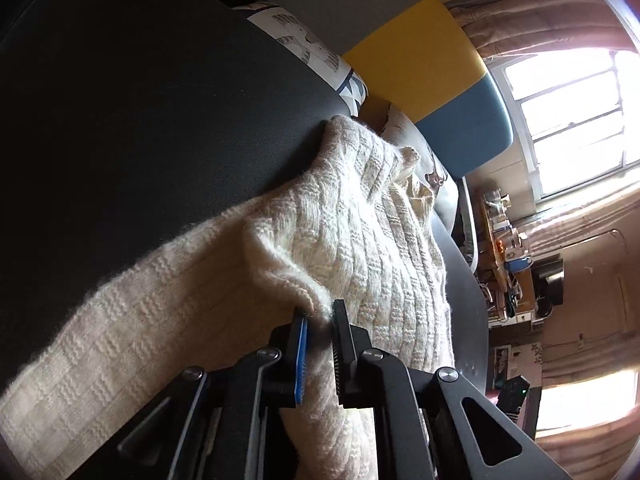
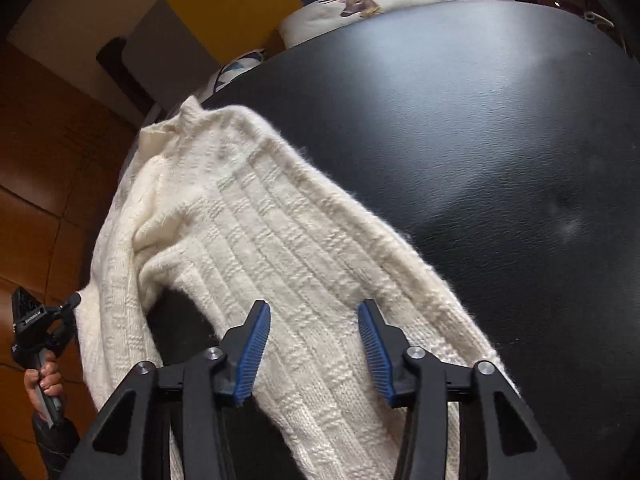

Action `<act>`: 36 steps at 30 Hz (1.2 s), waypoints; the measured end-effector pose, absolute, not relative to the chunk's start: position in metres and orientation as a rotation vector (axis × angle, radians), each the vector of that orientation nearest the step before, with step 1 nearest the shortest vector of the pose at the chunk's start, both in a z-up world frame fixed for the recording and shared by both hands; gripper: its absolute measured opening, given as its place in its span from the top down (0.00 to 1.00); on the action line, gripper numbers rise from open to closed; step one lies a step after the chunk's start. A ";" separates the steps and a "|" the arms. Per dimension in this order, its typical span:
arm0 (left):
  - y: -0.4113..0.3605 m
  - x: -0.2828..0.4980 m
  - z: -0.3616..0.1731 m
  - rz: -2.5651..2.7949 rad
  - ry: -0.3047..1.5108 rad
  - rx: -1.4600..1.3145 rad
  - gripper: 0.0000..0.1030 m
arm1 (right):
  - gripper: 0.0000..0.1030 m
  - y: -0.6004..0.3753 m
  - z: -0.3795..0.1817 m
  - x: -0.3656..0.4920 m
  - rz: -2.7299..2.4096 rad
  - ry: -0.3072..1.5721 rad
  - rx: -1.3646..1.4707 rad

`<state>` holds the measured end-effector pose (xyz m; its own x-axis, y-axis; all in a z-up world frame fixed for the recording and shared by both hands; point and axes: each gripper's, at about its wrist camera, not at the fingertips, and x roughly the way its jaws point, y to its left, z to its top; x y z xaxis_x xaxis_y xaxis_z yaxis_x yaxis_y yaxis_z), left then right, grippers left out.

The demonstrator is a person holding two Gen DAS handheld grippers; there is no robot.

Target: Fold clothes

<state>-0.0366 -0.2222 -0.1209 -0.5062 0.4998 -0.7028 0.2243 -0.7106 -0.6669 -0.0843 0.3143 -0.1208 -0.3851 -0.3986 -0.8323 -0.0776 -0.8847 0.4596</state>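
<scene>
At six o'clock in our left wrist view, our left gripper (image 1: 320,318) pinches a bunched fold of the cream knit sweater (image 1: 360,216), which lies across the black table (image 1: 140,120). Our right gripper (image 2: 314,320) hovers spread wide over the sweater's sleeve (image 2: 300,264), gripping nothing. Beyond, at twelve o'clock, a deer-print cushion (image 2: 360,4) rests past the table's far edge.

The right hand-held gripper (image 2: 314,346), jaws apart, hovers over a cream cable-knit sweater (image 2: 256,232) draped across the black desk's (image 2: 480,140) left edge.
</scene>
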 end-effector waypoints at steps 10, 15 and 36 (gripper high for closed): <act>-0.215 -0.035 -0.110 2.420 -1.000 -1.548 0.88 | 0.60 0.370 -0.094 -0.089 -2.756 -0.263 1.786; -0.205 0.011 -0.099 2.302 -0.935 -1.504 0.67 | 0.57 0.351 -0.071 -0.051 -2.346 -0.780 1.419; -0.122 0.051 -0.104 2.112 -0.952 -1.390 0.89 | 0.47 0.270 -0.155 -0.064 -1.886 -1.425 1.467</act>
